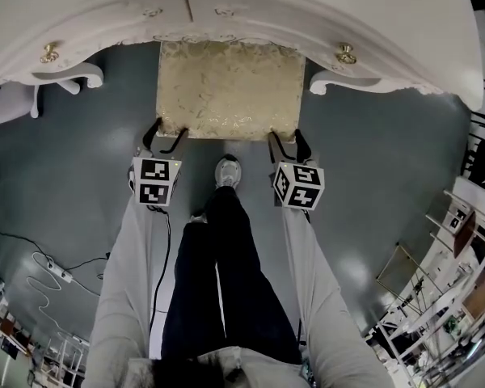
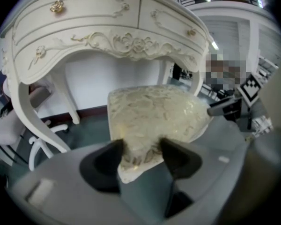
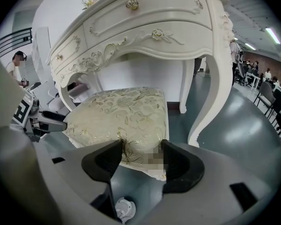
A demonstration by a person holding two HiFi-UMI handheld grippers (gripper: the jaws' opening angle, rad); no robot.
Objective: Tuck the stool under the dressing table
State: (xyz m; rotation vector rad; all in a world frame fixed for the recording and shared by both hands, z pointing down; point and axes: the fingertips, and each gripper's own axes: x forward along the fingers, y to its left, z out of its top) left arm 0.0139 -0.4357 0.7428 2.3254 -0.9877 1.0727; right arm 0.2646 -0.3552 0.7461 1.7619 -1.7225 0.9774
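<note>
Stool (image 1: 230,90) on floor (image 1: 388,160), far edge under table (image 1: 323,6) front, near edge outside. Long axis crosswise, parallel to table front. Clamped at near-left corner by left gripper (image 2: 143,149), near-right by right gripper (image 3: 140,151). Side gaps to table both sides.

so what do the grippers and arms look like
Both the left gripper and right gripper have black jaws, grey bodies and a white cube with black square markers. The sleeves are light grey; a black cable trails by the left one.

Stool (image 1: 229,87) partly under dressing table (image 1: 323,6)
</note>
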